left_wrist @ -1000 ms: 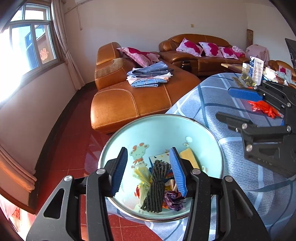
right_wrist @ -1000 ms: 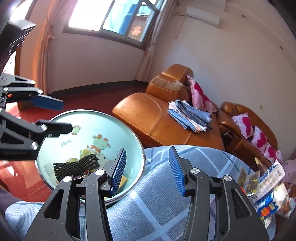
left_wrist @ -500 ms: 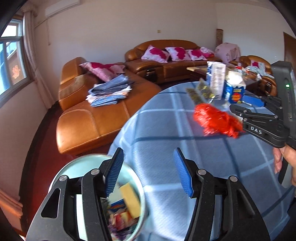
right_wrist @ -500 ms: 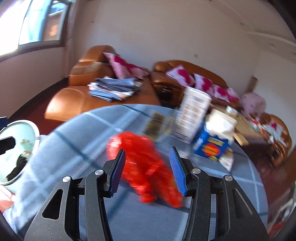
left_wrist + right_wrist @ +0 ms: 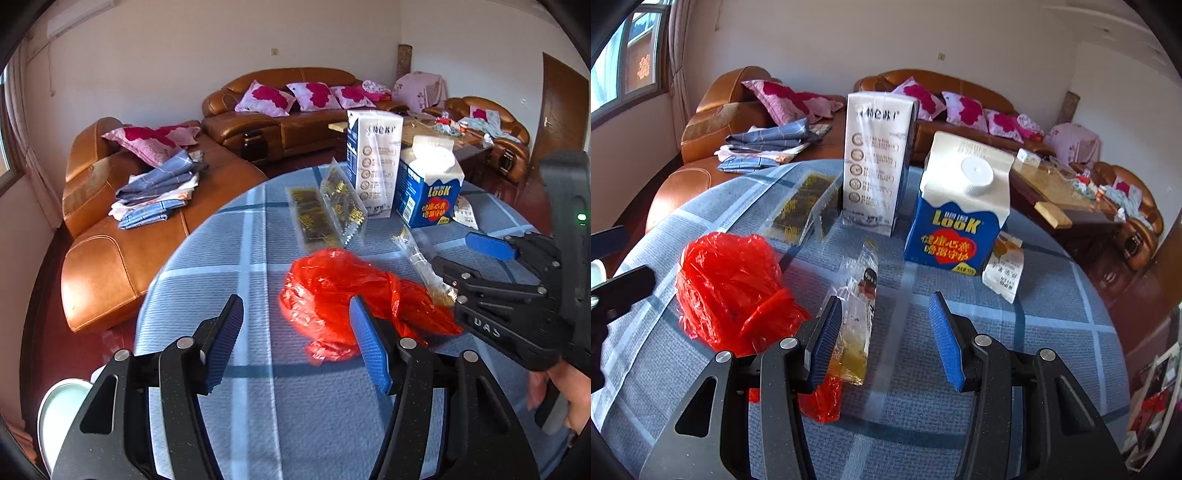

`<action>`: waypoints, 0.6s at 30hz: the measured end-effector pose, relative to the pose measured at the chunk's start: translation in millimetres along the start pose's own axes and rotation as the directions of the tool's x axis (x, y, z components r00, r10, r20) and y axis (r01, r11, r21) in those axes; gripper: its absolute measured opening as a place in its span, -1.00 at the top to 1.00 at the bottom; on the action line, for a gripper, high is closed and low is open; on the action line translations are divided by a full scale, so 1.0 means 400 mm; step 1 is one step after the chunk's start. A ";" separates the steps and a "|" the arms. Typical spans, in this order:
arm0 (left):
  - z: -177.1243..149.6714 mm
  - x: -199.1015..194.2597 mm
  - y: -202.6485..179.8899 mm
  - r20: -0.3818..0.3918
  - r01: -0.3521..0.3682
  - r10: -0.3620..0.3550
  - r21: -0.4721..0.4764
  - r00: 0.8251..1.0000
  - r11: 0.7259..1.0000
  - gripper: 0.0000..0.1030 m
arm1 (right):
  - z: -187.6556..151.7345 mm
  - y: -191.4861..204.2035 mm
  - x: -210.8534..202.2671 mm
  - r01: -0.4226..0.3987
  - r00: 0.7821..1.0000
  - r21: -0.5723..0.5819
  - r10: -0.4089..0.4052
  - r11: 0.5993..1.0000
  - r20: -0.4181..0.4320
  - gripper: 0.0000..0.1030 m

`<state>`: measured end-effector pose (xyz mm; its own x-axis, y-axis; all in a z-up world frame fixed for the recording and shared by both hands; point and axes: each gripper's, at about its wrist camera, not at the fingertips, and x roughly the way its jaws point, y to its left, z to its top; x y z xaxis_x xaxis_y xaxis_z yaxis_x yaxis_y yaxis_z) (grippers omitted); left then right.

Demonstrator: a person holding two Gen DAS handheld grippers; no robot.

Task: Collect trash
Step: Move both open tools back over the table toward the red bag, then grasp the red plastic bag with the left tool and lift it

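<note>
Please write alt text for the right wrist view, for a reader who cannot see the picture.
The open right gripper hovers over a round table with a blue plaid cloth, holding nothing. Before it lie a long clear wrapper and, to the left, a crumpled red plastic bag. Farther back stand a blue milk carton and a tall white carton.

White walls (image 5: 184, 48) all round, dark red floor (image 5: 48, 332) below. Tan leather sofa (image 5: 122, 229) at nine o'clock with pink-and-red cushions (image 5: 264, 96) and folded blue linens (image 5: 159, 192); brown wooden door (image 5: 563, 107) at two o'clock. Daylight through a window (image 5: 624, 70) at ten o'clock in the right wrist view.
</note>
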<state>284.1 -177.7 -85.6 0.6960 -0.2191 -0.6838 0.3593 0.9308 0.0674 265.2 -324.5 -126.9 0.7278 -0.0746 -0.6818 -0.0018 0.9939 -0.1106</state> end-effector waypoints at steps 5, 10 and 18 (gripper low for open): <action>-0.004 0.056 -0.035 -0.049 0.048 -0.047 0.015 0.998 0.999 -0.15 | -0.015 -0.011 0.021 -0.057 0.997 0.019 0.057 0.998 -0.045 0.05; -0.016 0.098 -0.052 -0.104 0.098 -0.096 0.011 0.990 0.995 0.22 | -0.017 -0.010 0.030 -0.107 0.992 0.029 0.109 0.994 -0.070 0.26; -0.016 0.107 -0.058 -0.117 0.149 -0.148 0.004 0.982 0.989 0.91 | -0.017 -0.002 0.038 -0.141 0.984 0.039 0.144 0.989 -0.102 0.55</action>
<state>301.7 -206.6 -121.1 0.5580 -0.3185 -0.7663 0.4615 0.8865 -0.0324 271.6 -327.1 -141.9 0.6463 0.0613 -0.7607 -0.0772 0.9969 0.0148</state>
